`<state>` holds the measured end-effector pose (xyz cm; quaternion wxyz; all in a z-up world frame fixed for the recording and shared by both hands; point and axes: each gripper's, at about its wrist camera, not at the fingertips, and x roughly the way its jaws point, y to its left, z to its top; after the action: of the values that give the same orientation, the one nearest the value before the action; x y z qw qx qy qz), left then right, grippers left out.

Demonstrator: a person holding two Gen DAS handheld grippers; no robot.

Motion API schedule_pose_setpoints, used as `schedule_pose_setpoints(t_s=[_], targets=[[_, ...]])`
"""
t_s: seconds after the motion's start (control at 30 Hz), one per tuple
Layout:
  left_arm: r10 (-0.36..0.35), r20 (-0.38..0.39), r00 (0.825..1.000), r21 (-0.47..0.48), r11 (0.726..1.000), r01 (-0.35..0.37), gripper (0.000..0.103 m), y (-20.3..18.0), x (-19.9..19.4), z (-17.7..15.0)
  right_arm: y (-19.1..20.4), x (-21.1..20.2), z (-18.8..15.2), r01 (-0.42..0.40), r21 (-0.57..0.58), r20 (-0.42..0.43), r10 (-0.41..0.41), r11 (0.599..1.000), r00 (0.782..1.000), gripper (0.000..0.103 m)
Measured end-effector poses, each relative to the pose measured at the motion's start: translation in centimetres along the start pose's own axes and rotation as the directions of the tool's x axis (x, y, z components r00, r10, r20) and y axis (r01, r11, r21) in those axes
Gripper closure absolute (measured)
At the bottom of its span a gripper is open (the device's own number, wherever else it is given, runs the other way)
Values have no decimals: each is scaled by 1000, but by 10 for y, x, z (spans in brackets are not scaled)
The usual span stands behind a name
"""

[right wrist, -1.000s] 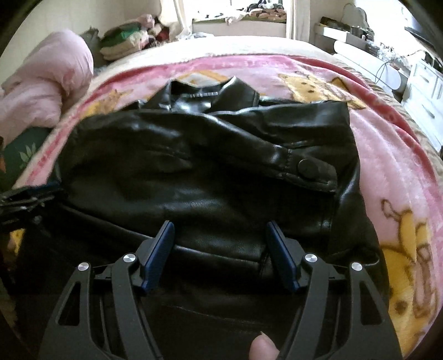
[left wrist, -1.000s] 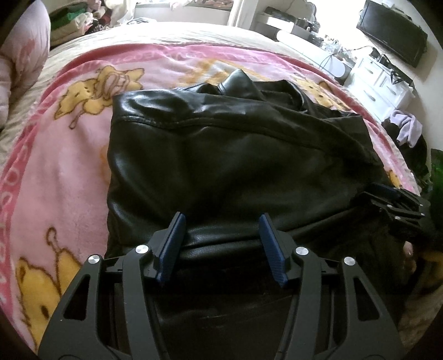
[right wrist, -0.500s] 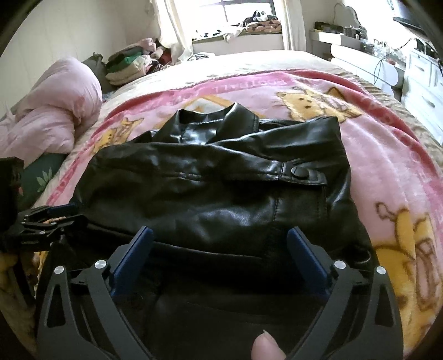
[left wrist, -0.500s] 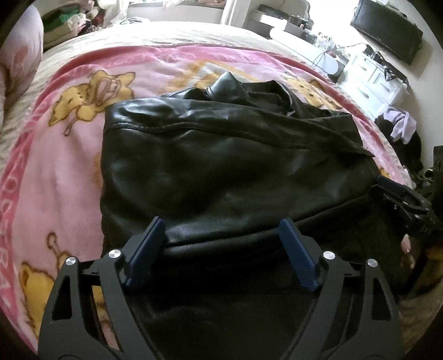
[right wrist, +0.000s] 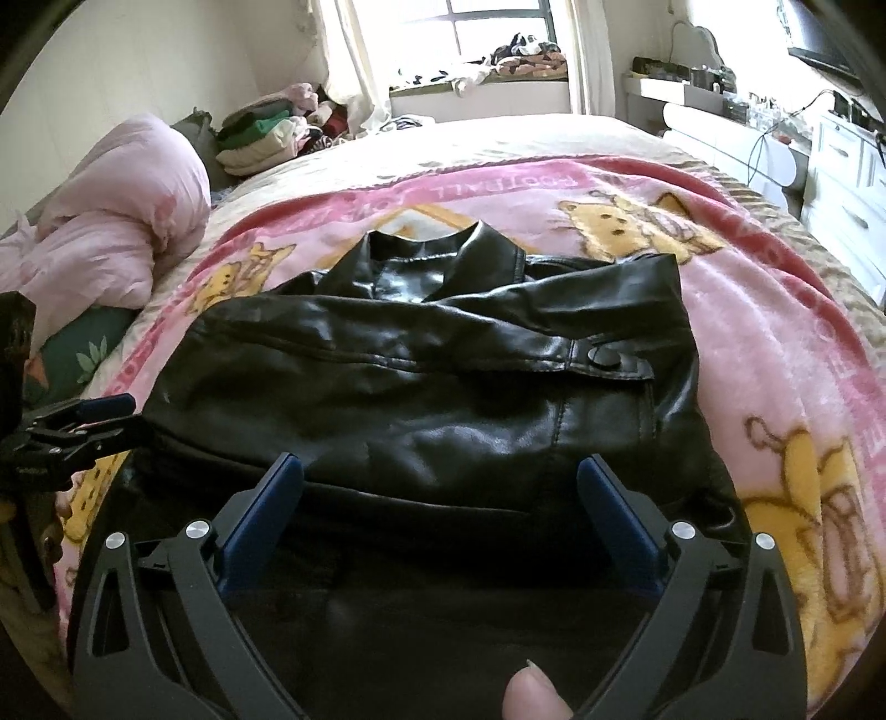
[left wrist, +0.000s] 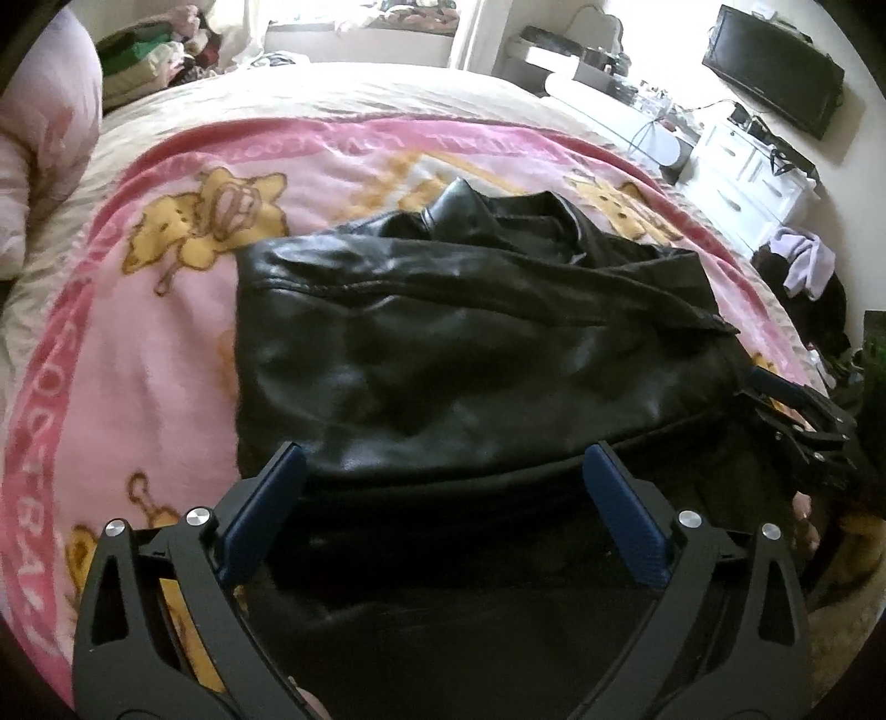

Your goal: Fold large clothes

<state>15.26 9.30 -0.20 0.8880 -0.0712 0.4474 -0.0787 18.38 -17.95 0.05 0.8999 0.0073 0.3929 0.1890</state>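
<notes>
The black leather jacket (left wrist: pixel 470 354) lies folded into a squat rectangle in the middle of the pink blanket (left wrist: pixel 138 354), which is spread over the bed; its stand-up collar (right wrist: pixel 443 260) points toward the far window side.

Only the right wrist view shows the snap button (right wrist: pixel 603 350) on a sleeve tab laid across the jacket's upper right, the bright window (right wrist: pixel 487 27) beyond the bed, a rolled pink quilt (right wrist: pixel 111 221) to the jacket's left and a stack of folded clothes (right wrist: pixel 255 138) behind that. A fingertip (right wrist: pixel 531 695) shows at the bottom edge there. Only the left wrist view shows the dark television (left wrist: pixel 775 66) on the wall and the white drawers (left wrist: pixel 747 177) to the jacket's right.

The left gripper (left wrist: pixel 443 476) has just been opening and stands released and spread wide, its ribbed blue pads apart over the jacket's near fold, pressing nothing. The right gripper (right wrist: pixel 440 482) is likewise released, jaws wide over the same near edge, further right.

The jacket is glossy and smooth, with soft creases, stitched seams and a rounded, puffy fold line. The blanket is plush and fleecy, printed with yellow cartoon bears and a darker pink lettered border.
</notes>
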Motion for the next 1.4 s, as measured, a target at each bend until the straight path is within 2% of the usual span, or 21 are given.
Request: schedule_pose_setpoints(t_s=[0.73, 0.87, 1.2, 1.4], targets=[[1, 132, 991, 39, 999, -7, 9, -15, -58, 3, 29, -55, 3, -31, -9, 113, 32, 999, 993, 4], [-23, 151, 988, 53, 998, 15, 9, -19, -69, 1, 31, -62, 0, -33, -6, 120, 33, 999, 992, 4], [-19, 198, 980, 114, 993, -4, 9, -40, -89, -9, 21, -92, -27, -41, 31, 123, 37, 999, 992, 4], [-22, 227, 974, 134, 991, -9, 9, -54, -98, -14, 7, -108, -49, -15, 52, 114, 9, 999, 993, 4]])
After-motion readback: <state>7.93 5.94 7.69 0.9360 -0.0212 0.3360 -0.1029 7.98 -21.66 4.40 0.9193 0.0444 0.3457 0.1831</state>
